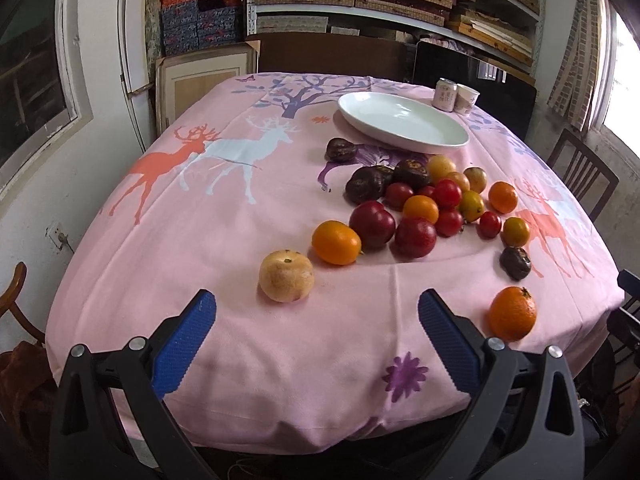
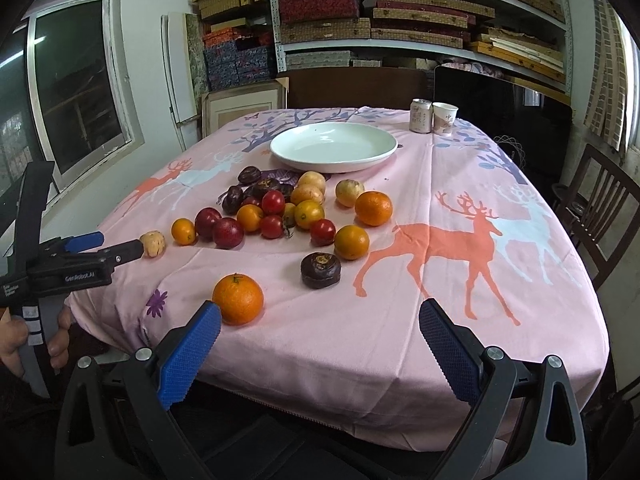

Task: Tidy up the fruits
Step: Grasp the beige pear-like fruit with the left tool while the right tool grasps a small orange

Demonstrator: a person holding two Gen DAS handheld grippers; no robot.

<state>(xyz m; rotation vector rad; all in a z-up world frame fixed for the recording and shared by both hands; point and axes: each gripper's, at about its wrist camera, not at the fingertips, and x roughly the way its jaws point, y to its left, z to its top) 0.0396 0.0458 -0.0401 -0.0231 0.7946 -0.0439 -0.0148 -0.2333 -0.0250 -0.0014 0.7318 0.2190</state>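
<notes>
Several fruits lie loose on the pink deer tablecloth point(image 1: 248, 248): oranges, red plums, small tomatoes, dark wrinkled fruits and pale yellow ones. A white oval plate point(image 1: 404, 122) point(image 2: 334, 146) stands empty behind the pile. My left gripper point(image 1: 316, 312) is open, just short of a pale yellow fruit point(image 1: 286, 276) point(image 2: 153, 243). One orange point(image 1: 513, 313) point(image 2: 238, 299) sits alone near the front edge. My right gripper point(image 2: 320, 322) is open over the cloth, its left finger beside that orange. A dark fruit point(image 2: 321, 270) lies just beyond it.
A drink can point(image 2: 421, 116) and a paper cup point(image 2: 445, 119) stand at the table's far right corner. Wooden chairs point(image 2: 600, 216) flank the table on the right. Shelves of boxes point(image 2: 400, 12) fill the back wall. A hand point(image 2: 36, 336) holds the left gripper's handle.
</notes>
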